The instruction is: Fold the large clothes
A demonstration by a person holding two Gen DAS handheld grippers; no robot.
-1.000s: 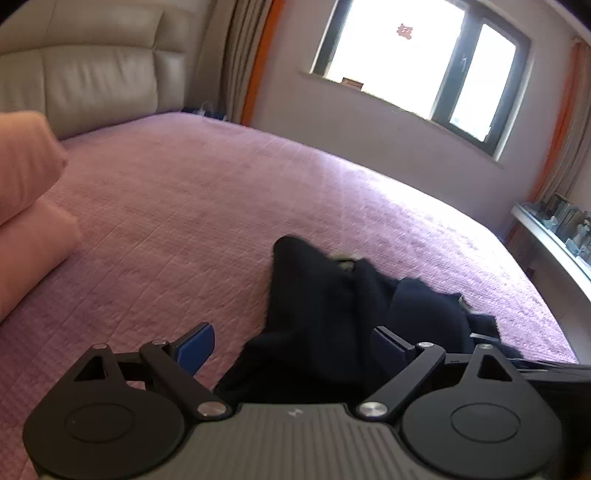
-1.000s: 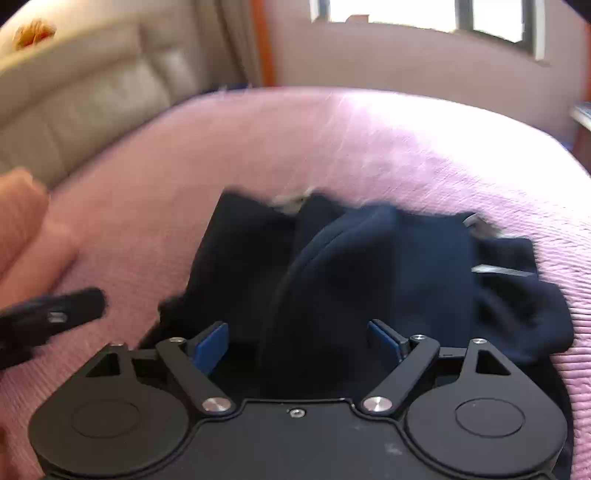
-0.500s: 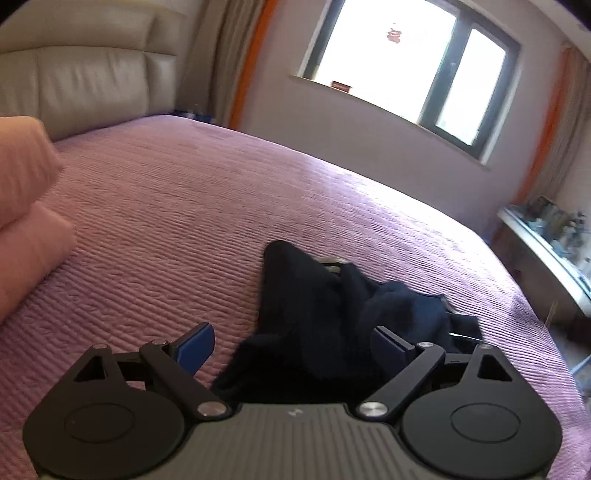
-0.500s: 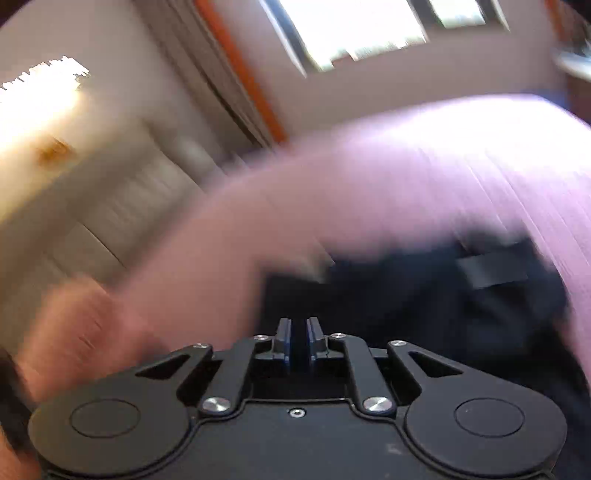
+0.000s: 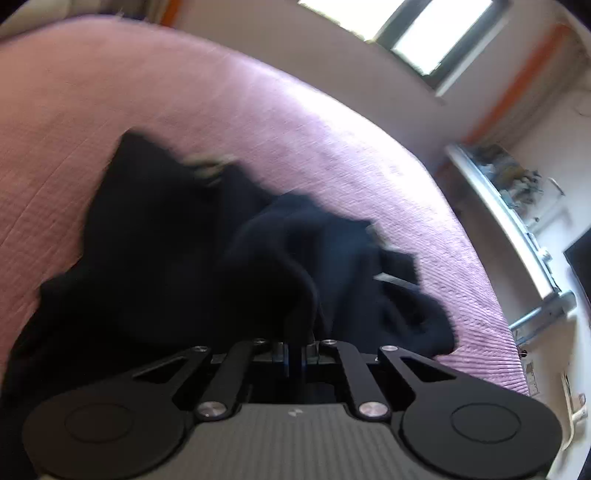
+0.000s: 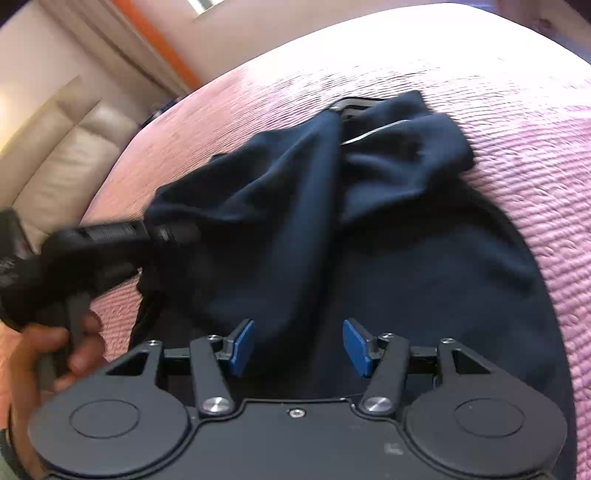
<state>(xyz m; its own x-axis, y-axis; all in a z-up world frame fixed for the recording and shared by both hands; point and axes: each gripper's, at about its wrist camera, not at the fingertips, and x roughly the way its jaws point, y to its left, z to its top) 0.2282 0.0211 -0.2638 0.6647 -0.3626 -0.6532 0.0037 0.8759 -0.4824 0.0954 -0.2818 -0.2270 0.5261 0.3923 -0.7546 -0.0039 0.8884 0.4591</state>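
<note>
A dark navy garment (image 5: 192, 254) lies crumpled on the pink bed cover (image 5: 258, 110). My left gripper (image 5: 295, 360) is shut, with a fold of the garment's fabric pinched between its blue pads. In the right wrist view the same garment (image 6: 295, 206) fills the middle, and my left gripper (image 6: 177, 232) shows at the left, gripping the cloth's edge, held by a bare hand (image 6: 55, 350). My right gripper (image 6: 298, 347) is open, its blue pads (image 6: 242, 347) just above the dark fabric, holding nothing.
The bed cover (image 6: 517, 110) spreads on all sides of the garment. A beige padded headboard (image 6: 66, 155) stands at the far left. A window (image 5: 436, 33), orange curtain (image 5: 517, 74) and a cluttered white shelf (image 5: 509, 192) are at the right, past the bed's edge.
My left gripper has closed on the garment and moved in over it. My right gripper, shut half a second ago, has opened and swung down over the cloth.
</note>
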